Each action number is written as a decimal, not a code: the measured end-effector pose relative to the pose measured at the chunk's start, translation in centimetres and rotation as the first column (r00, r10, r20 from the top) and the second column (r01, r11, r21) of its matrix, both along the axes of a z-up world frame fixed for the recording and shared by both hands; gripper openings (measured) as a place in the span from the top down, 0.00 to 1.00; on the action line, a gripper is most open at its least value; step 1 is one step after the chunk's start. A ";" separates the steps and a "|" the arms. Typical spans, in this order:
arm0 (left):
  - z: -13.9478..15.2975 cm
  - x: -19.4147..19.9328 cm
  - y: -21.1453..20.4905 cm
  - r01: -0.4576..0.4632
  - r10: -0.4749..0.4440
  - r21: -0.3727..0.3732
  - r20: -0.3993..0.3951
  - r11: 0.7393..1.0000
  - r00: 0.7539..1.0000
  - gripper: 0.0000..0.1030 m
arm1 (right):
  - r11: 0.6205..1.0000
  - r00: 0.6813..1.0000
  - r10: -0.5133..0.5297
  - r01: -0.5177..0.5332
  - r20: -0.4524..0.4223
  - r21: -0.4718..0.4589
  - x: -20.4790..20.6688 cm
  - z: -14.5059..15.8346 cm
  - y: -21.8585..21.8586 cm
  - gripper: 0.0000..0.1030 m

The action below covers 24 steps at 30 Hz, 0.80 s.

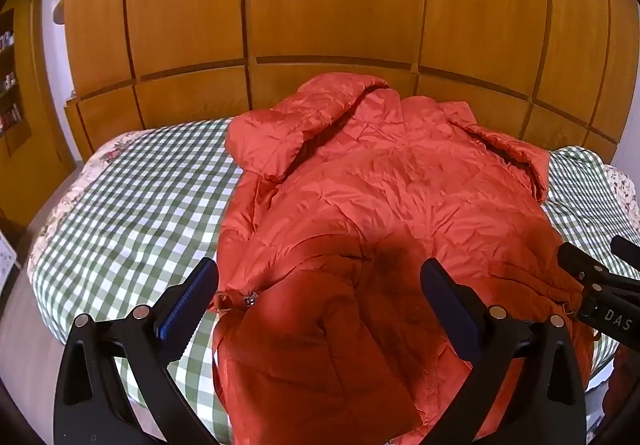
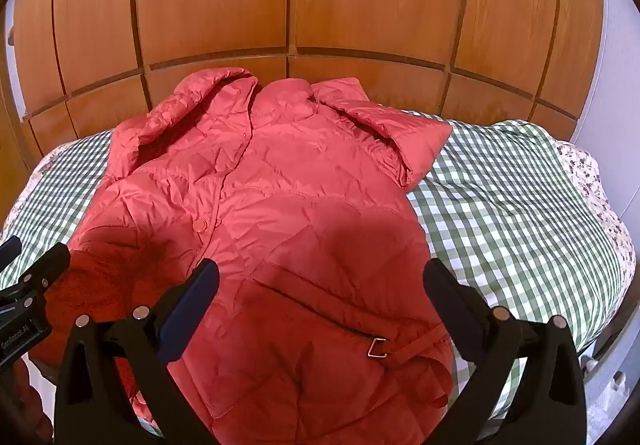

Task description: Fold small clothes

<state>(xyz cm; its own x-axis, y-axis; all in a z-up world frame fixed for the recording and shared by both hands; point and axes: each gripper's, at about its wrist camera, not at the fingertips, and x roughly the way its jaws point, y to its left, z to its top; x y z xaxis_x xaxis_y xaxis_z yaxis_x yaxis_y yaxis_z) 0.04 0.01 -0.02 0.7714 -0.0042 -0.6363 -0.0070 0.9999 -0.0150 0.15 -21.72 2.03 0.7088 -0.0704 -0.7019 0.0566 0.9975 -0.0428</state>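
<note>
The red puffer jacket (image 1: 384, 205) lies spread front-up on the bed (image 1: 132, 205), sleeves folded in across its chest, probably as a first fold. The left claw (image 1: 320, 285) and right claw (image 2: 320, 285) hover over its hem, both wide and empty. Behind the gingham-covered bed stands a wooden wardrobe (image 2: 320, 5).

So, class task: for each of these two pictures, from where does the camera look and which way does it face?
Left wrist: sits on the left gripper, angled down over the red jacket's left hem; the right gripper shows at its right edge.
Right wrist: sits on the right gripper, angled down over the belt buckle; the left gripper shows at left.
Both share the jacket, checked bedcover and wooden wardrobe.
</note>
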 end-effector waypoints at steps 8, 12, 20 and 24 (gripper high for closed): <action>-0.7 -0.5 -0.2 0.003 -0.003 0.004 0.009 1.000 1.000 0.03 | 1.000 1.000 0.005 -0.005 -0.005 0.004 0.2 -0.2 0.1 0.02; -0.3 0.0 -0.3 0.000 0.001 0.002 -0.003 1.000 1.000 0.03 | 1.000 1.000 0.007 -0.007 -0.011 0.002 0.1 -0.4 0.2 0.02; -0.4 0.0 -0.3 0.001 -0.001 0.002 -0.005 1.000 1.000 0.03 | 1.000 1.000 0.008 -0.007 -0.021 0.007 0.4 -0.8 0.0 0.02; -0.4 0.1 -0.4 0.002 -0.002 0.001 -0.006 1.000 1.000 0.03 | 1.000 1.000 0.009 -0.008 -0.028 0.009 0.5 -0.9 0.0 0.02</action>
<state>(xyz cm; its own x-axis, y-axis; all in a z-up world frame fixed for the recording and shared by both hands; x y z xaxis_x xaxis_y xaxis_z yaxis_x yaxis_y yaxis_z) 0.13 -0.36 -0.45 0.7673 -0.0056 -0.6413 -0.0046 0.9999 -0.0143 0.68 -21.69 1.18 0.6897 -0.0578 -0.7218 0.0469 0.9983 -0.0351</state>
